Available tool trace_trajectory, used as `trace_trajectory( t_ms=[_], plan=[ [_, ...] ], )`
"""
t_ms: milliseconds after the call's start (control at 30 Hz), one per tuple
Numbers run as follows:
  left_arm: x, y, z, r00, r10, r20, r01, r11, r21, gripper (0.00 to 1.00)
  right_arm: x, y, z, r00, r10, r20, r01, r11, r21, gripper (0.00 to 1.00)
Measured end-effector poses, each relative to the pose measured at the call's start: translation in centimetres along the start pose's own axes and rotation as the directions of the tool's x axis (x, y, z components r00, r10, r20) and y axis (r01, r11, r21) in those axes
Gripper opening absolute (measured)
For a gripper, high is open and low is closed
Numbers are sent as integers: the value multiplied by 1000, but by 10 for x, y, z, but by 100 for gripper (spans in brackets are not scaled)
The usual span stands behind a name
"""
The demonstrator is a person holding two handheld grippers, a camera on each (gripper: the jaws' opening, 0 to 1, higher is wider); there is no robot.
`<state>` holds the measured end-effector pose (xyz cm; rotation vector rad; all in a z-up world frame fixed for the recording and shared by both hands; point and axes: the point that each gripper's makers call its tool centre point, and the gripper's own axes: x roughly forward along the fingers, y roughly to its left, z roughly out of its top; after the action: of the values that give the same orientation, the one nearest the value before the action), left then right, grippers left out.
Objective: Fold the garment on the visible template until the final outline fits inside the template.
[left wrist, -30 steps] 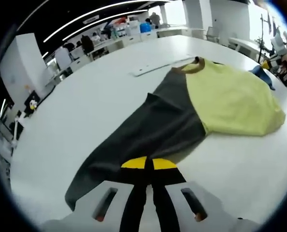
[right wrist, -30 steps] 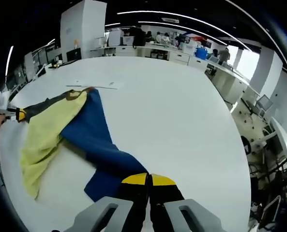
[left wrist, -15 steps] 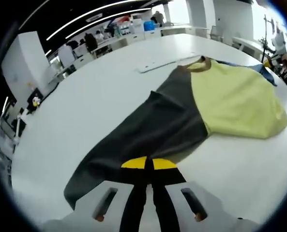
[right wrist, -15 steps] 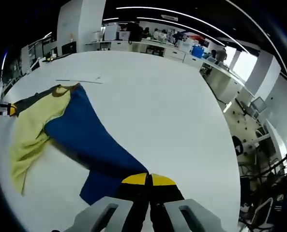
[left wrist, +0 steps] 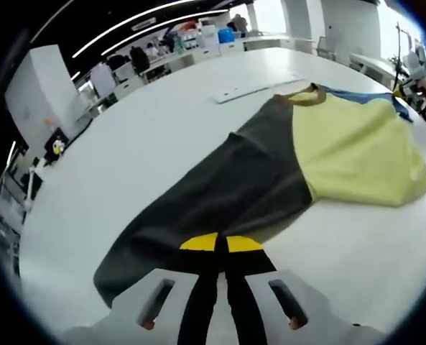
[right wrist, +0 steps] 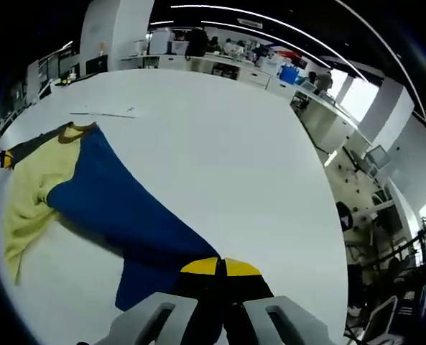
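A long-sleeved shirt lies spread on a white table [left wrist: 148, 136]. Its body is pale yellow [left wrist: 356, 151] with a brown collar [left wrist: 302, 97]. In the left gripper view my left gripper [left wrist: 220, 244] is shut on the end of the dark grey sleeve [left wrist: 227, 194], which stretches toward the yellow body. In the right gripper view my right gripper [right wrist: 220, 266] is shut on the end of the blue sleeve [right wrist: 119, 208], which runs left to the yellow body [right wrist: 29, 187]. The other gripper [left wrist: 406, 86] shows small at the far right of the left gripper view.
A flat white strip [left wrist: 252, 88] lies on the table beyond the collar; it appears thin in the right gripper view [right wrist: 101, 113]. Desks, chairs and people stand along the far wall [right wrist: 234, 57]. The table edge [right wrist: 327, 215] curves down at the right.
Both sleeves are drawn out a little further from the body. In the right gripper view the shirt has shifted left and the blue sleeve looks longer and tauter.
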<state>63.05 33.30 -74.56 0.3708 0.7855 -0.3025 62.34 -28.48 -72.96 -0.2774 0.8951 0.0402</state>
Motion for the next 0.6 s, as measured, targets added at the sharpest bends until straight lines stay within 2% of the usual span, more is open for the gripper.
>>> trace_trajectory(
  t_ms=[167, 367, 500, 600],
  plan=[
    [0, 1, -2, 1000, 3, -5, -3, 1000, -5, 0, 4, -2, -2, 1000, -3, -13, 3, 1000, -7, 0],
    [-1, -1, -3, 1000, -4, -2, 4, 1000, -7, 0, 2, 2, 2, 999, 17, 27, -20, 992, 121, 0],
    [-7, -2, 0, 1000, -14, 19, 14, 1000, -28, 4, -3, 5, 5, 999, 33, 41, -39, 988, 150, 0],
    [-13, -7, 5, 998, -33, 46, 35, 999, -42, 10, -8, 9, 6, 998, 46, 48, -54, 984, 168, 10]
  ],
)
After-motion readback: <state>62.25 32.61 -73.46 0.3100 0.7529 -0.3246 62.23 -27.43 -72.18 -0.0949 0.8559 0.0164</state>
